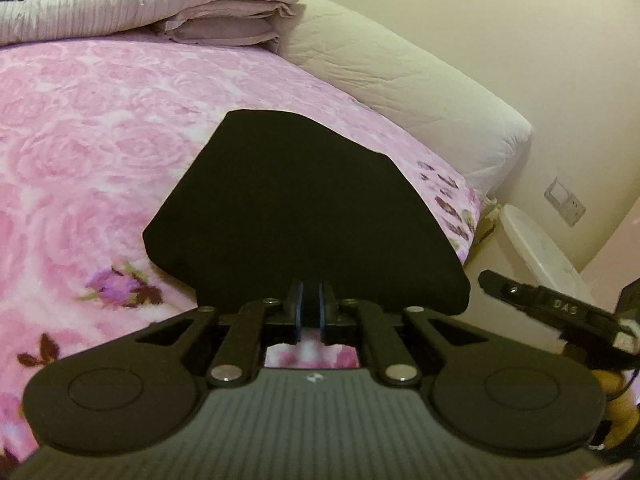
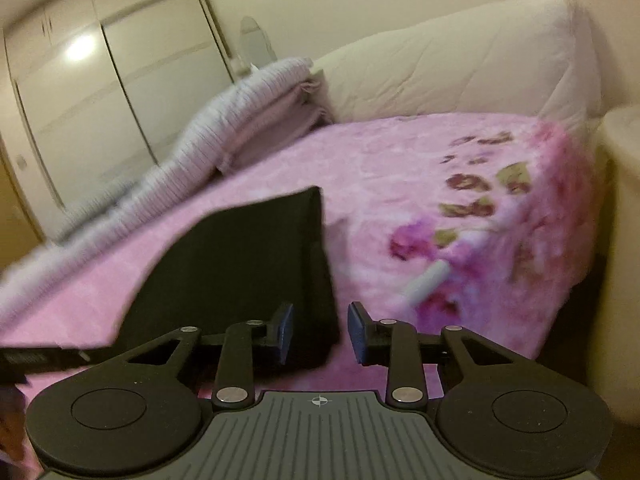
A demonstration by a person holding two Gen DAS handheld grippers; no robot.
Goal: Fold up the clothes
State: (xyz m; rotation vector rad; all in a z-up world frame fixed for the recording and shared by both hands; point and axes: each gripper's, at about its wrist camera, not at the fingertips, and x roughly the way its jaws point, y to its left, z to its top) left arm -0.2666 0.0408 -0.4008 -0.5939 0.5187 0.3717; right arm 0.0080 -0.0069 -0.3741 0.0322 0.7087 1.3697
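**Black garment pinched at its near edge on the pink bed**

Bedding fills both views: a pink rose-print blanket [image 1: 100, 128] covers the bed, and a folded black garment [image 1: 296, 216] lies flat on it. In the left wrist view the garment sits dead centre, spreading from the jaws toward 12 o'clock. The left gripper [image 1: 310, 308] has its jaws nearly together, pinching the garment's near edge between the blue pads. At 11 o'clock a stack of folded pale quilts [image 1: 168, 4] rests at the head of the bed, with a cream padded headboard [image 1: 400, 72] running toward 2 o'clock. A white wall socket [image 1: 565, 201] shows at 3 o'clock, and part of the other tool juts in at 4 o'clock.

In the right wrist view, which is blurred, the garment [image 2: 240, 264] lies at 9 to 10 o'clock of the right gripper [image 2: 320, 332]. Its jaws stand partly open, with the garment's near right corner between them; the pads do not press on it. White wardrobe doors [image 2: 100, 92] stand at 10 o'clock.
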